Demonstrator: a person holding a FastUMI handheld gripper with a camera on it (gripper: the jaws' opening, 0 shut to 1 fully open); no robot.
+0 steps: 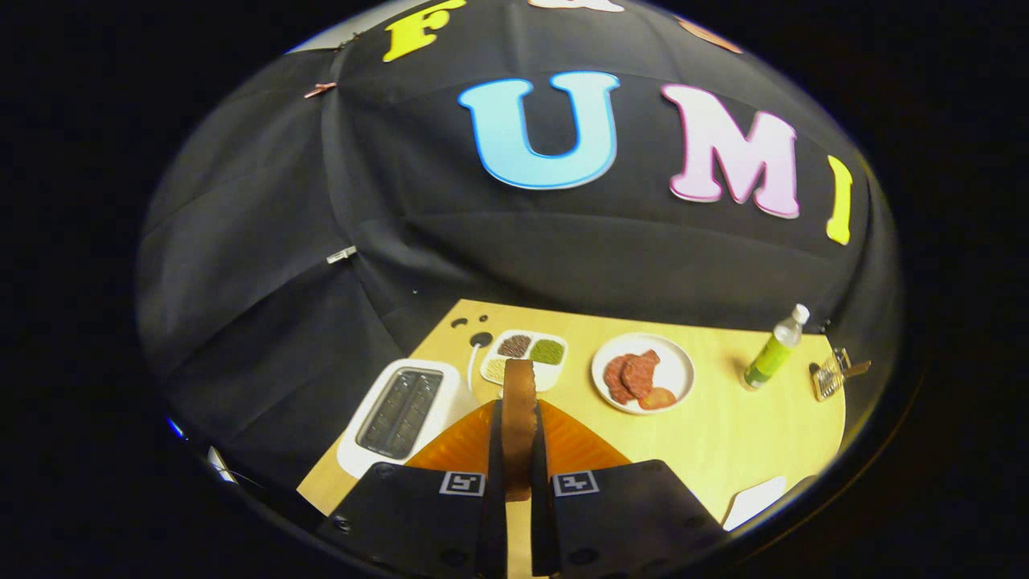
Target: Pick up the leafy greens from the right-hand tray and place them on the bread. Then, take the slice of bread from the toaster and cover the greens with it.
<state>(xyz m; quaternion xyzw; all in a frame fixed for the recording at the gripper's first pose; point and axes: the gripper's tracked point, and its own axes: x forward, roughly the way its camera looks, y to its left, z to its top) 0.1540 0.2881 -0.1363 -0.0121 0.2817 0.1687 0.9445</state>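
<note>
A slice of bread (518, 386) stands on edge between my fingers, its brown crust facing the camera, and my gripper (517, 414) is shut on it. It is lifted above the wooden table (723, 434). Just left of the fingers stands the white toaster (399, 412), and both of its slots look dark and empty. Beyond the bread lies a white compartment tray (526, 355) with brown, green and pale fillings. The held slice hides the near part of that tray.
A white plate (643, 372) with red meat slices lies right of the tray. Farther right stand a green bottle (774, 351) with a white cap and a small metal object (832, 374) at the table's edge. A white corner (754, 500) shows beside the right finger.
</note>
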